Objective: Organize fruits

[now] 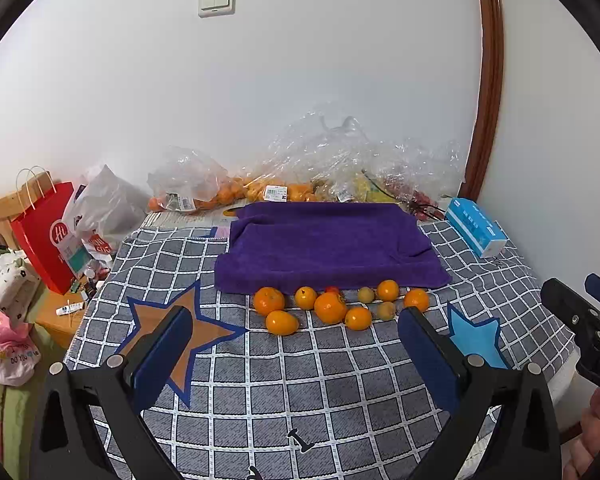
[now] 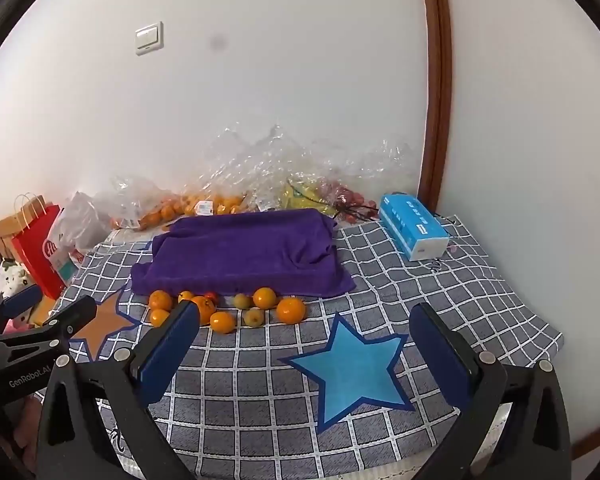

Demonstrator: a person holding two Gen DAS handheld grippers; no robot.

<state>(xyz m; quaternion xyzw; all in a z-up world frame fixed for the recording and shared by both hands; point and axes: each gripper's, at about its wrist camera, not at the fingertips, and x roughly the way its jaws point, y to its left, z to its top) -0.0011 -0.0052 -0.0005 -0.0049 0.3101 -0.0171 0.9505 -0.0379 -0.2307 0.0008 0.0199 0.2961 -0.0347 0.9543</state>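
Observation:
Several loose fruits lie in a cluster (image 1: pixel 331 307) (image 2: pixel 220 308) on the grey checked tablecloth, just in front of a folded purple towel (image 1: pixel 328 248) (image 2: pixel 240 256). Most are orange citrus (image 1: pixel 269 301) (image 2: pixel 291 309); two are small and yellow-green (image 1: pixel 366 294) (image 2: pixel 254 317), and a small red one (image 1: pixel 332 289) peeks out at the towel's edge. My left gripper (image 1: pixel 296 340) hovers open above the cloth, short of the fruit, nothing between its fingers. My right gripper (image 2: pixel 306 340) is open too, over the blue star (image 2: pixel 352 372), to the right of the cluster.
Clear plastic bags of oranges (image 1: pixel 220 194) and other fruit (image 2: pixel 308 196) line the wall behind the towel. A blue tissue box (image 1: pixel 476 226) (image 2: pixel 414 226) lies at the back right. A red paper bag (image 1: pixel 46 236) and clutter stand off the table's left edge.

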